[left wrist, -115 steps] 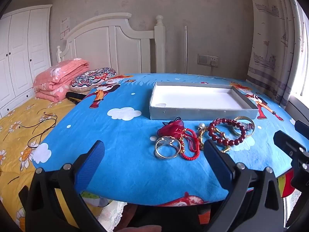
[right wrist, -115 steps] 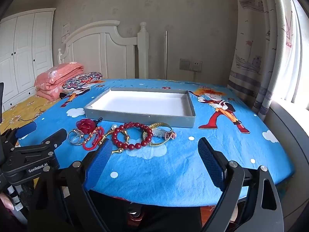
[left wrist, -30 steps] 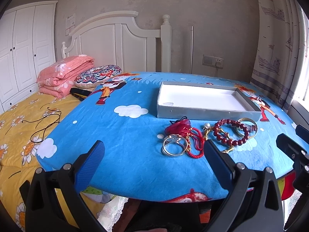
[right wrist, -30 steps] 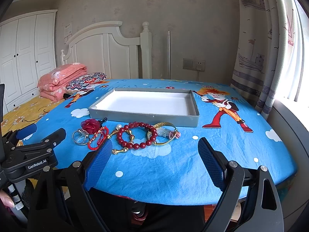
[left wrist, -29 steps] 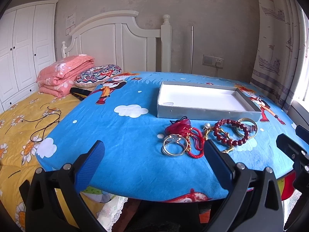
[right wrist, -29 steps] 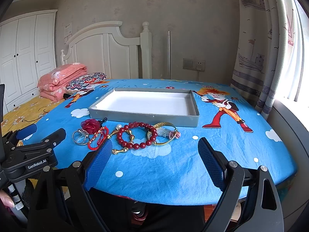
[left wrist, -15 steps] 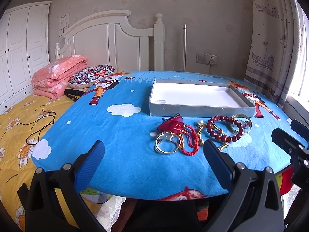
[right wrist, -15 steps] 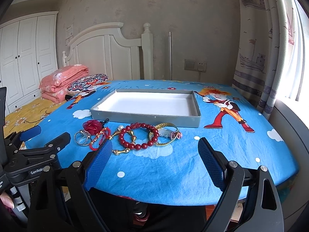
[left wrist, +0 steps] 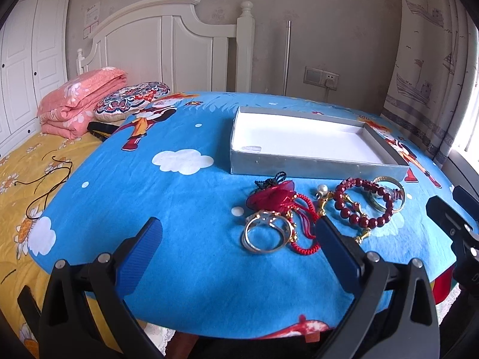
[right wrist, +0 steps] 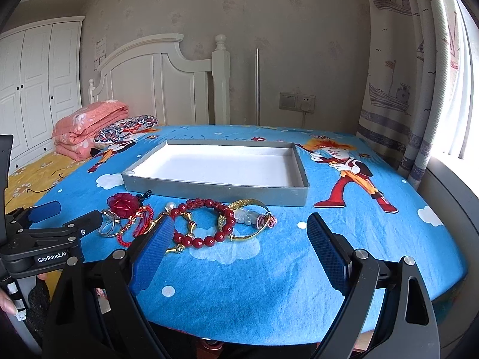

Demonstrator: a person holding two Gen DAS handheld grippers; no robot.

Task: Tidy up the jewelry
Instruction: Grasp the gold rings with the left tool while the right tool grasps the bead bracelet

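Observation:
A shallow grey box (left wrist: 317, 169) (right wrist: 215, 190) with a white inside lies empty on the blue cartoon tablecloth. In front of it lies a row of jewelry: a red fabric rose (left wrist: 271, 198) (right wrist: 123, 203), silver rings (left wrist: 263, 234) (right wrist: 108, 228), a red cord bracelet (left wrist: 304, 227) (right wrist: 134, 227), a dark red bead bracelet (left wrist: 360, 205) (right wrist: 206, 224) and a gold bangle (left wrist: 389, 193) (right wrist: 248, 220). My left gripper (left wrist: 236, 245) hangs open just short of the rings. My right gripper (right wrist: 239, 243) hangs open near the beads and bangle. Neither holds anything.
The table's (left wrist: 185, 203) front edge curves just below both grippers. A bed with a yellow flowered sheet (left wrist: 27, 167), folded pink blanket (left wrist: 80, 101) and patterned cushion (left wrist: 131, 100) stands to the left. Curtains (right wrist: 419, 89) and a window sill are on the right.
Both grippers have moved forward toward the jewelry; the pieces sit larger and closer to the fingertips. Jaws stay open and nothing has been picked up.

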